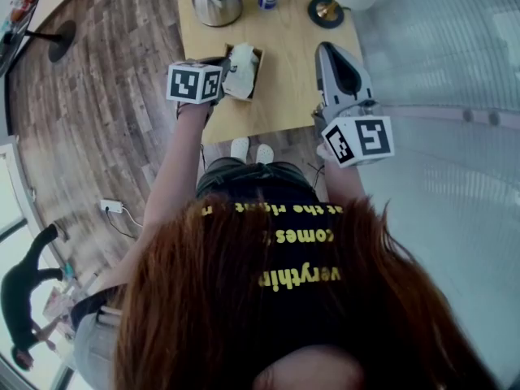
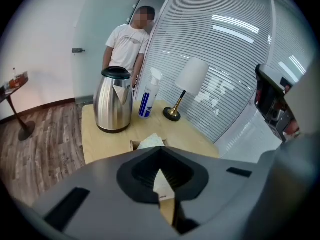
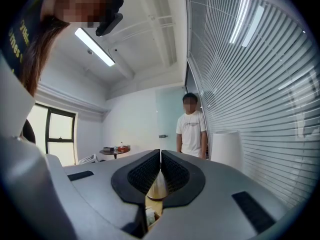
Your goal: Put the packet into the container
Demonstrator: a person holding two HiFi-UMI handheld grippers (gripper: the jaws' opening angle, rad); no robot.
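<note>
In the head view, the white packet [image 1: 241, 67] lay crumpled inside the small brown container [image 1: 257, 63] on the wooden surface [image 1: 284, 88], its top poking above the rim. The task therefore looked as good as done, with perhaps only a push to seat the packet lower. The left tongs [image 1: 221, 75] hung just beside the container, and the right tongs [image 1: 327, 55] were held well apart over the surface's far side. Yellow print on the person's black shirt [image 1: 284, 242] ran upside down. Only scraps such as "comes" and "verythin" could be read. In the left gripper view, the left tongs [image 2: 160, 151] had their jaws together with nothing pinched. The packet [image 2: 151, 141] showed beyond them in the container [image 2: 135, 145]. Behind stood a steel kettle [image 2: 114, 100], a spray bottle [image 2: 148, 96] whose blue label was too small to read, and a lamp [image 2: 187, 84]. In the right gripper view, the right tongs [image 3: 160, 156] were likewise closed and empty, pointing level across the room toward a standing person [image 3: 191, 129]. No writing was legible there.
</note>
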